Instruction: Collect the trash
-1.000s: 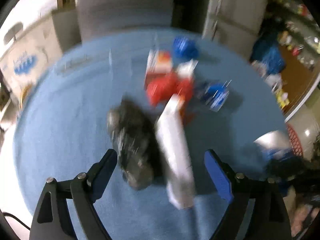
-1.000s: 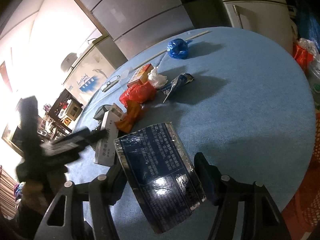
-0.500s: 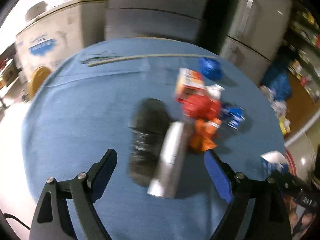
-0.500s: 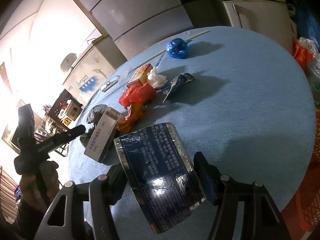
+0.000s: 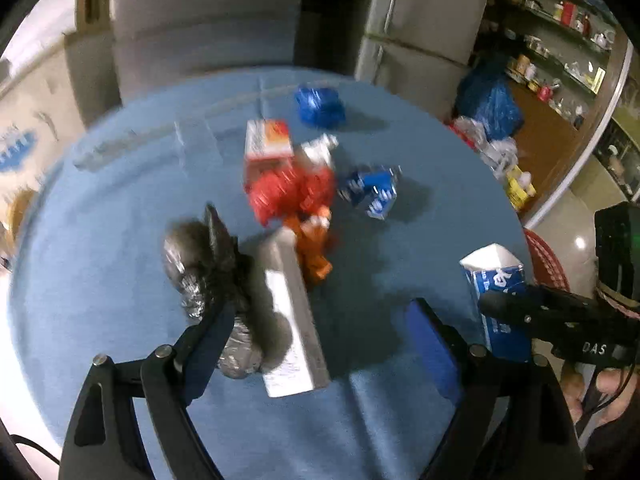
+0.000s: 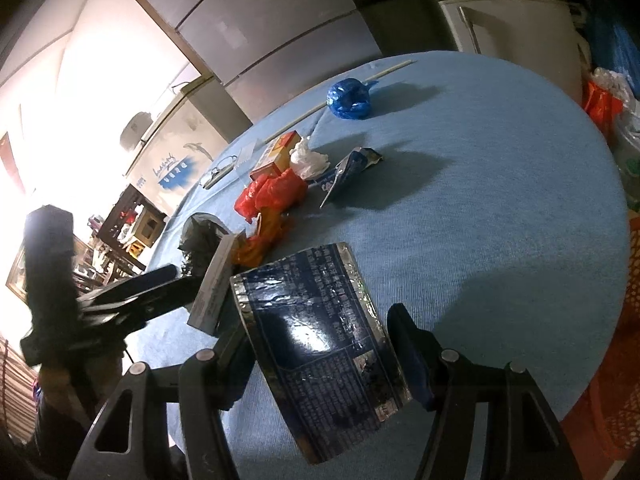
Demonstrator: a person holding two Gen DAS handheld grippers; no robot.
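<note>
Now the left gripper (image 5: 320,336) hangs over the blue table (image 5: 120,208) with its jaws spread wide and nothing pinched. Just under it lie a crinkly dark foil wrapper (image 5: 200,264) and a long white box (image 5: 292,320), side by side and touching. The step looks like reaching for the next bit of trash. The next move needs the left gripper to come down and close on just one of them, most likely the box. The wrapper sits so close that it could get caught too.

Past them sits a heap: a crumpled orange wrapper (image 5: 314,248), a red bag (image 5: 292,192), a small orange box (image 5: 268,140), a torn blue packet (image 5: 372,194) and a blue bag ball (image 5: 320,106).

On the right, the right gripper (image 6: 320,344) holds a shiny dark blue pouch (image 6: 320,336) between its jaws, lifted a little over the table. A red basket (image 5: 548,260) waits by the table edge, maybe for the trash.
</note>
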